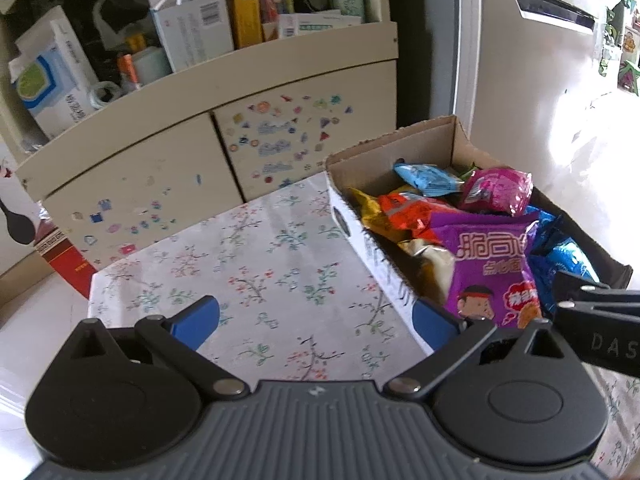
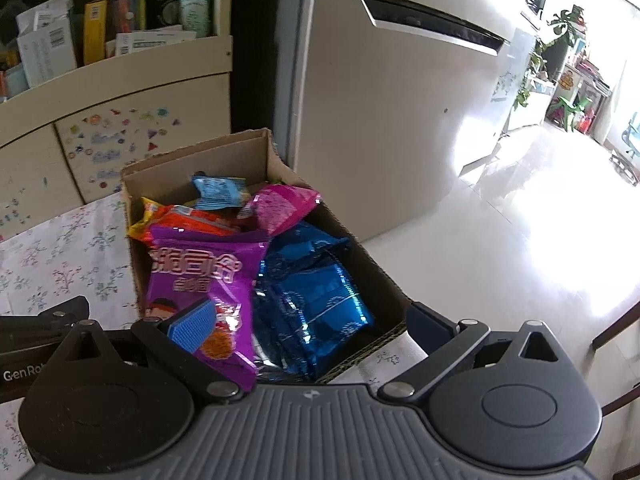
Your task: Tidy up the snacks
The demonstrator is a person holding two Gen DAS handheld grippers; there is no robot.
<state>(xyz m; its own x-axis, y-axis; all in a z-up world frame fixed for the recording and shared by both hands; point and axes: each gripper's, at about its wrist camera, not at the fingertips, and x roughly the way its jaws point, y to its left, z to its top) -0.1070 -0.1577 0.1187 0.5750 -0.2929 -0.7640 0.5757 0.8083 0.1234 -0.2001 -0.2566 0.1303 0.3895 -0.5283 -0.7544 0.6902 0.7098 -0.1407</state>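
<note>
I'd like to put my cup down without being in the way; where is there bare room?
The floral tablecloth left of the cardboard box lies bare, from the box's white side wall to the table's left edge. The box itself is crowded: purple bag, blue packets and pink bag heaped together.

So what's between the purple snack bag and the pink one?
Nothing: in the right wrist view the pink bag overlaps the top edge of the purple bag.

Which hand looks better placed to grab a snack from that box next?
Probably the right gripper: it hangs open over the brown cardboard box, above the purple snack bag. The left gripper, also open, faces the floral tablecloth.
</note>
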